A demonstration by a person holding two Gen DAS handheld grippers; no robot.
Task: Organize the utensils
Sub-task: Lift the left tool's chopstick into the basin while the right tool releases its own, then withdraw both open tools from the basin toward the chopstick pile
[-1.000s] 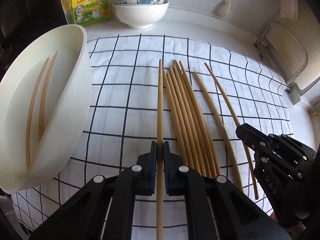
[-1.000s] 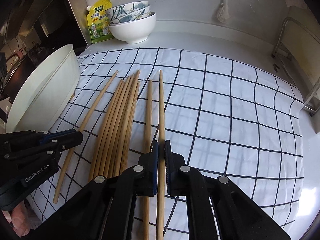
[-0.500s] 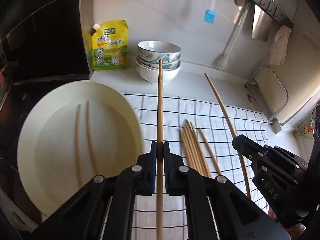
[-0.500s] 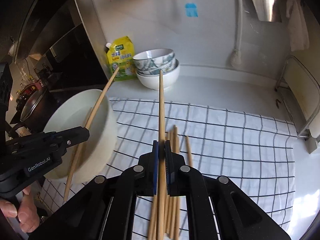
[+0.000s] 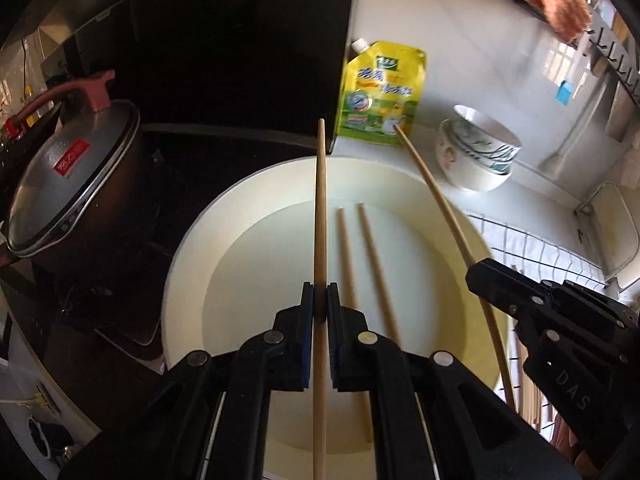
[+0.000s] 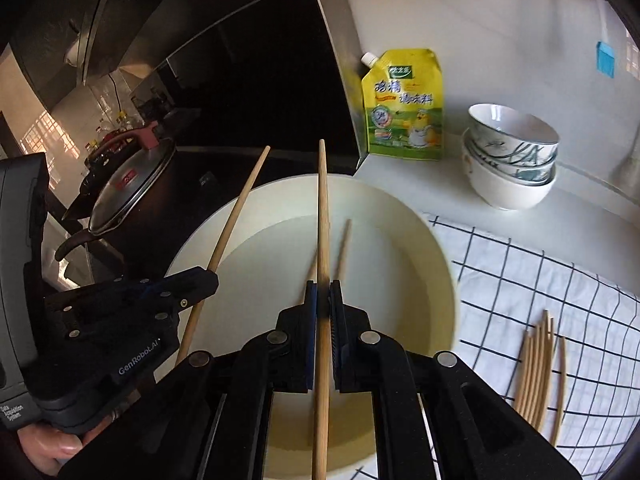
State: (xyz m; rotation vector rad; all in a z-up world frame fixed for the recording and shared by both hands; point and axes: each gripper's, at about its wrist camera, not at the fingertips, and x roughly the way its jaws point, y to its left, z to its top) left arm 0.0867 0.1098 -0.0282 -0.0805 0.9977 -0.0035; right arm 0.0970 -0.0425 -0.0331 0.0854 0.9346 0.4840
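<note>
A: We have the left hand-held gripper [image 5: 320, 304] closed tight on one wooden chopstick [image 5: 320, 216], which sticks out ahead over the big cream basin [image 5: 188, 264].

B: Same for us on the right: the right hand-held gripper [image 6: 322, 300] is clamped on its own chopstick [image 6: 322, 216], also above the basin, its tip past the far rim.

A: In the left wrist view we see two more chopsticks [image 5: 360, 256] lying side by side on the basin's floor, just right of the one we hold.

B: And the rest of the bundle [image 6: 538, 368] lies on the white cloth with the black grid [image 6: 560, 280], to the right of the basin on the surface.

A: What writing can we read?

B: The left device's body says "GenRobot.AI" in the right wrist view, with small print lower down that looks like "Data Acquisition System". In the left wrist view the right device carries the letters "DAS".

A: The yellow spouted pouch [image 6: 404, 108] against the wall has Chinese characters and a cartoon chick; we can't make the characters out for sure.

B: Beside it stands a stack of patterned bowls [image 6: 510, 156]. To the left of the basin is a dark pot with a glass lid [image 5: 68, 184] bearing a red label; its print is too small for us to read.
</note>
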